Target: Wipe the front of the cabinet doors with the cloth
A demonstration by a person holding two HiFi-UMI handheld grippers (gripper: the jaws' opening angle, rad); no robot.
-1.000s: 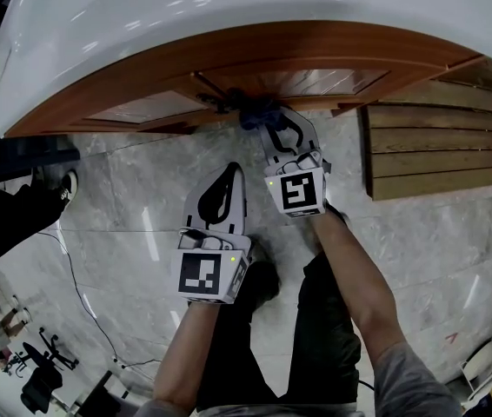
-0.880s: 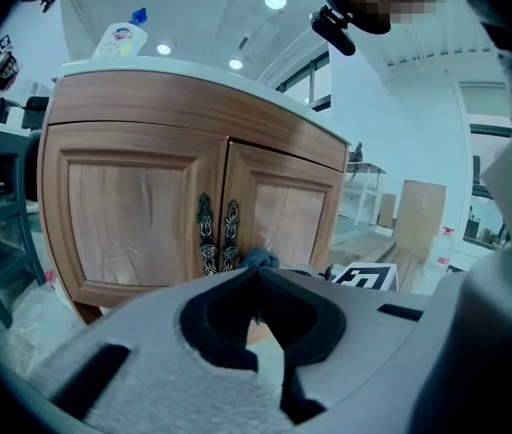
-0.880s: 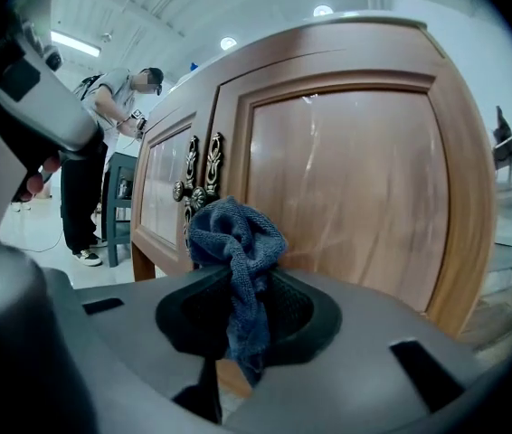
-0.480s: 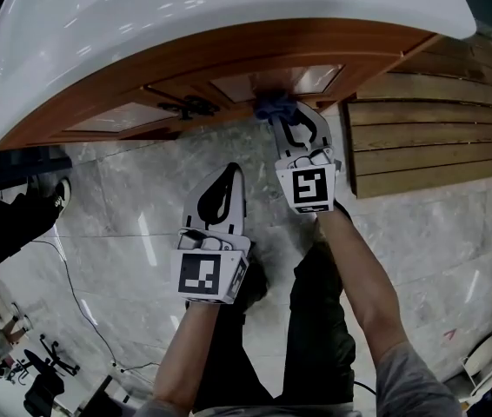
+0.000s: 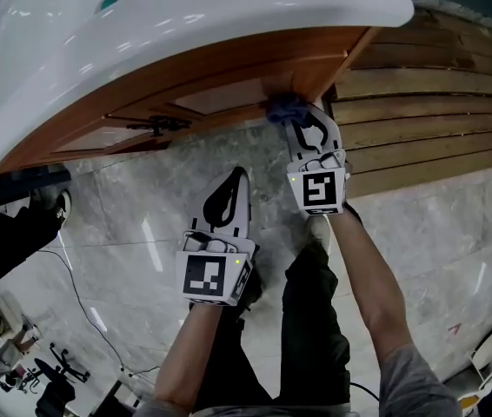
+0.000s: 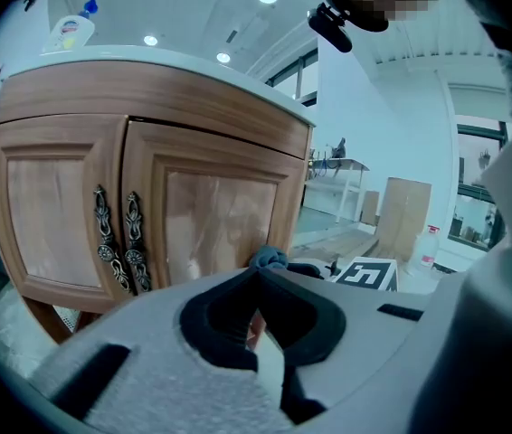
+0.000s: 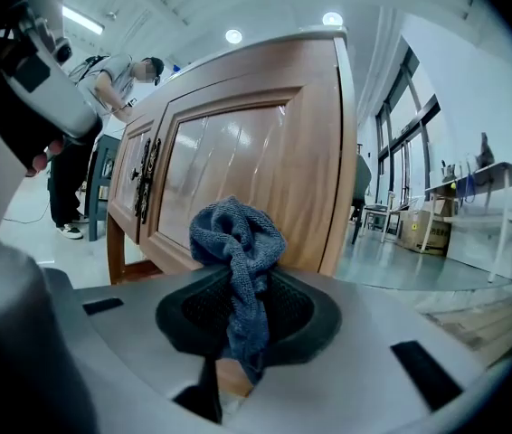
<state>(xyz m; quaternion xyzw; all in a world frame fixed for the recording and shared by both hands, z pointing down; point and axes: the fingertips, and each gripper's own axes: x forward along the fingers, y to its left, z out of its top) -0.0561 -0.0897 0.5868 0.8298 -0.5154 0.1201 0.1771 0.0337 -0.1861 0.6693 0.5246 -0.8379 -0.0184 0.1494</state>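
A wooden cabinet with two panelled doors (image 5: 220, 95) stands under a white basin top (image 5: 185, 24). Dark ornate handles (image 6: 116, 240) sit where the doors meet. My right gripper (image 5: 302, 122) is shut on a bunched blue-grey cloth (image 7: 236, 242), which presses against the lower right corner of the right door (image 7: 238, 174). The cloth (image 5: 285, 108) shows at the door's right end in the head view. My left gripper (image 5: 237, 179) hangs back from the cabinet over the floor, its jaws closed together with nothing in them.
Grey marble floor (image 5: 142, 224) lies below. Wooden slats (image 5: 420, 129) run along the right of the cabinet. A bottle (image 6: 73, 33) stands on the basin top. Another person (image 7: 102, 89) stands beyond the cabinet's left side. A cable (image 5: 76, 285) trails on the floor.
My right gripper has slid the cloth rightward along the door fronts, from beside the handles to the right door's outer corner. The left gripper has stayed in place.
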